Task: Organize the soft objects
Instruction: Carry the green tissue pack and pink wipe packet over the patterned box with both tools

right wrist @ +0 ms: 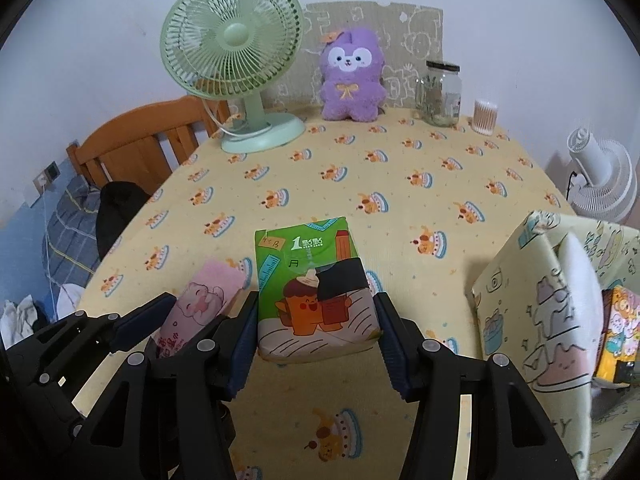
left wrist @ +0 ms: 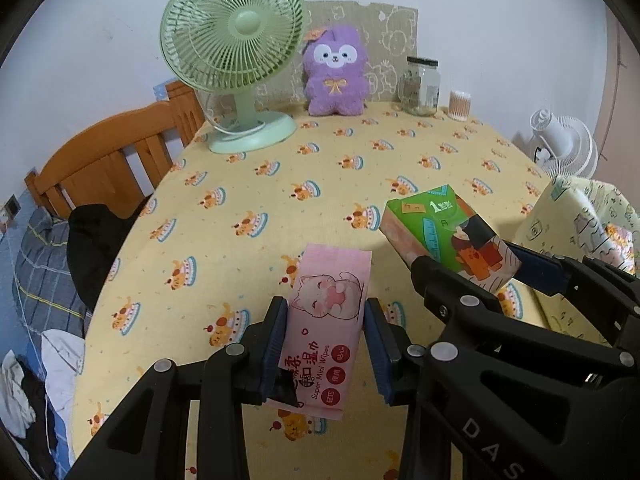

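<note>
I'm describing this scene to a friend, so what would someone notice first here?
Probably the two packs lifted above the yellow tablecloth: the left gripper holds a pink wipes pack between its fingers, and the right gripper holds a green tissue pack. Next come the green fan at the back left and the purple plush toy beside it.
</note>
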Motion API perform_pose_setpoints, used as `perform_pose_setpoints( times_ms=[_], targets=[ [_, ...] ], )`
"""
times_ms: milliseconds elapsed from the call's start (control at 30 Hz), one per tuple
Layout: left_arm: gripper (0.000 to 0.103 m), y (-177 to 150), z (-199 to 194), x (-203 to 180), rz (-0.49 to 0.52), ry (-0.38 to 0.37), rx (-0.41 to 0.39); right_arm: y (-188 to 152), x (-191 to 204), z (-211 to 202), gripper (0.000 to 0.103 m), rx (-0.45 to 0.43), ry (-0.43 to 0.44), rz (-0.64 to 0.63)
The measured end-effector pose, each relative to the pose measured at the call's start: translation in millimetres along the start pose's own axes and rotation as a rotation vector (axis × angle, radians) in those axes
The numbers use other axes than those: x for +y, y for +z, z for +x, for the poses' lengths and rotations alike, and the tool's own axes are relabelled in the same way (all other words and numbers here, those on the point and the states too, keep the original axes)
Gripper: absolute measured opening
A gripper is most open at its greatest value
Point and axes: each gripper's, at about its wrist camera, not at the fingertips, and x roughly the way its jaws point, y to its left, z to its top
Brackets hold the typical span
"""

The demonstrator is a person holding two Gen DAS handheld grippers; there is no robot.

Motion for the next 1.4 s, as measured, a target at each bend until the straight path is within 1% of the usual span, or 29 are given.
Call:
perform_pose_setpoints(
  times_ms=[700, 1000, 1167, 1400],
  targets=[
    [0.04, 15, -57, 6, -0.027, 0.033, -0.123, 23, 12, -54, 0.058, -0.105, 0.026, -0.034],
    [0.04, 23, -74, 4, -0.027, 0.057, -0.16, 31, 14, -73, 0.058, -0.143, 0.043, -0.039],
    [0.04, 25, -81, -1, -0.031, 0.064, -0.179, 34, 9, -81, 0.058, -0.163, 0.056, -0.04],
    [0.04, 28, -85, -15, -0.022, 0.057, -0.189, 35, -4, -91, 0.058, -0.174, 0.049, -0.032]
  ],
)
